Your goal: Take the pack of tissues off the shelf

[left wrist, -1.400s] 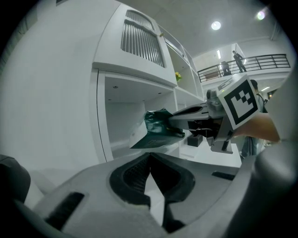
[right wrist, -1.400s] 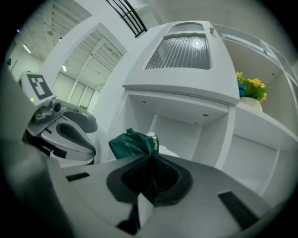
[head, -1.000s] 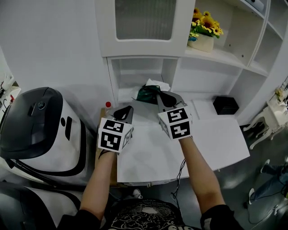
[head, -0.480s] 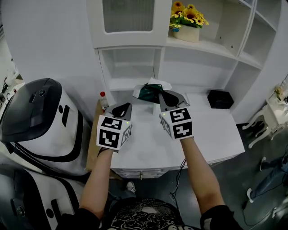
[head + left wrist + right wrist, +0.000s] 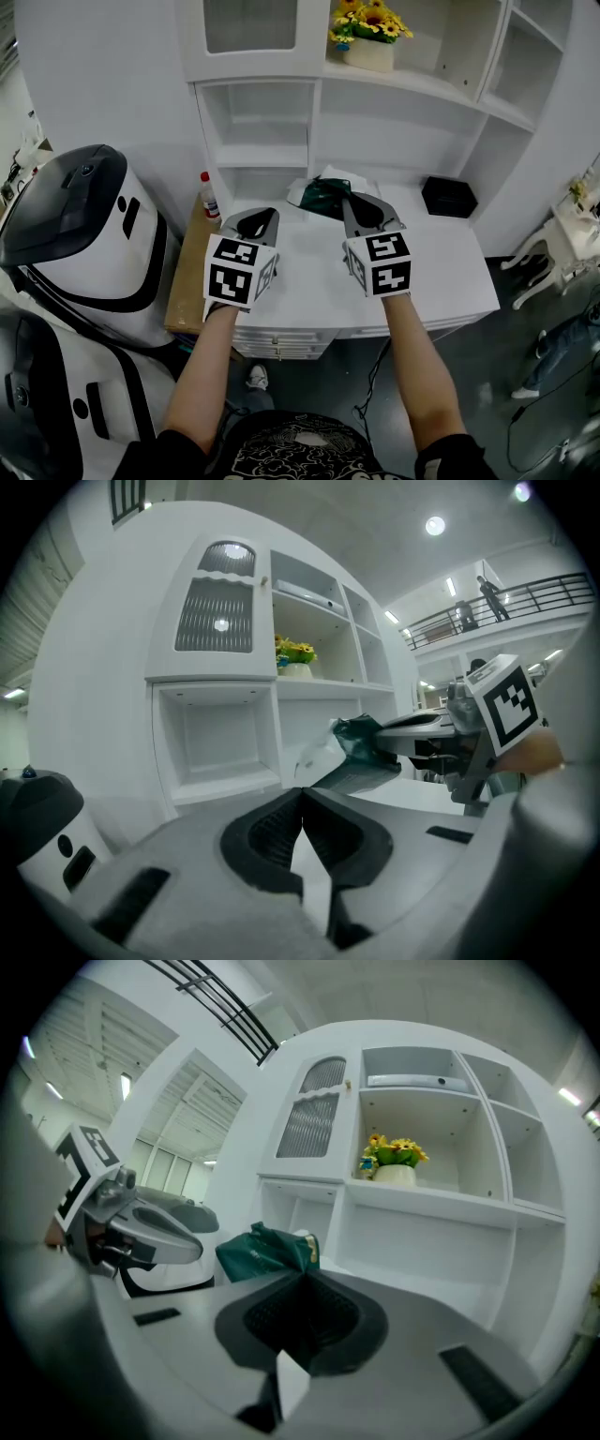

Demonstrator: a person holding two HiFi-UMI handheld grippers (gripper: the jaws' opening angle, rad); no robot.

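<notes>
The right gripper (image 5: 301,1273) has its 2 jaws pressed together on the near edge of the pack (image 5: 263,1250). The pack is dark green with white showing at its far end. It sticks out past the jaw tips, towards the shelf unit (image 5: 258,157). It is out of the shelves and sits over the back part of the white table (image 5: 450,272), in front of the low open cubby. From here I cannot tell whether its underside touches the table.

The left gripper (image 5: 302,797) is beside the right one, a little apart from it and pointing the same way. Its jaws are closed tip to tip with nothing between them. It is near the pack but not touching it. Both grippers are held out roughly level over the table, and a bare forearm runs back from each.

A black box (image 5: 449,196) lies on the table to the right of the pack, close to the back wall. Yellow flowers (image 5: 367,19) in a white pot stand on a higher shelf. Left of the table, a small white bottle (image 5: 208,195) with a red cap stands on a brown surface. Further left there is a big white-and-black machine (image 5: 84,225).
</notes>
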